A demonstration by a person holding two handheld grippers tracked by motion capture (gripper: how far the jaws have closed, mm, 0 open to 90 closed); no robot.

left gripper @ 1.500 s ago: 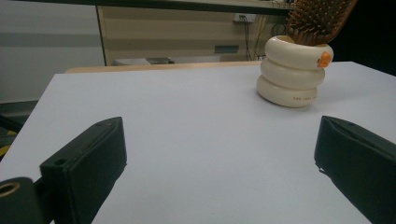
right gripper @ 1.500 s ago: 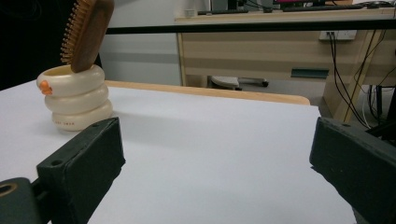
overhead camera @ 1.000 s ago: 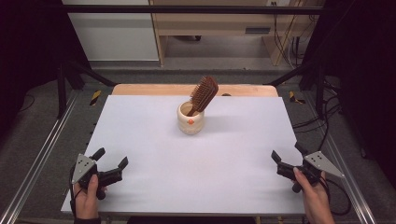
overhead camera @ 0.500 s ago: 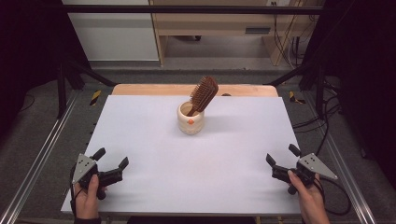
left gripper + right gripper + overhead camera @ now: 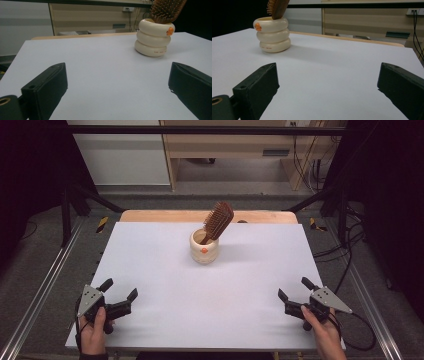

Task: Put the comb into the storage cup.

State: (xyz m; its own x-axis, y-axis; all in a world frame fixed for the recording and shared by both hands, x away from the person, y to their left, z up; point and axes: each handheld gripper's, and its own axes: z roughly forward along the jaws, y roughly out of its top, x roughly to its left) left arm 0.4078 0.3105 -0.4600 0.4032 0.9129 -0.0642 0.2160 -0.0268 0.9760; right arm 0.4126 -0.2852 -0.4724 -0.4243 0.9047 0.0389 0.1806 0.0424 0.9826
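A cream ringed cup (image 5: 204, 247) stands near the middle back of the white table (image 5: 210, 290). A brown wooden hairbrush (image 5: 218, 221) leans in it, bristle head up and tilted right. In the left gripper view the cup (image 5: 153, 38) is far ahead at the right with the hairbrush (image 5: 167, 10) above it. In the right gripper view the cup (image 5: 272, 35) and hairbrush (image 5: 277, 8) are far ahead at the left. My left gripper (image 5: 119, 289) rests open at the front left corner, empty. My right gripper (image 5: 295, 289) stands open at the front right, empty.
A wooden board edge (image 5: 200, 216) runs behind the table. Metal rails (image 5: 40, 290) flank both sides. A wooden cabinet (image 5: 235, 145) and cables (image 5: 350, 255) lie beyond the back and right.
My right gripper has shifted a little left and inward over the table's front right. The left gripper has barely moved. The cup and hairbrush are unchanged.
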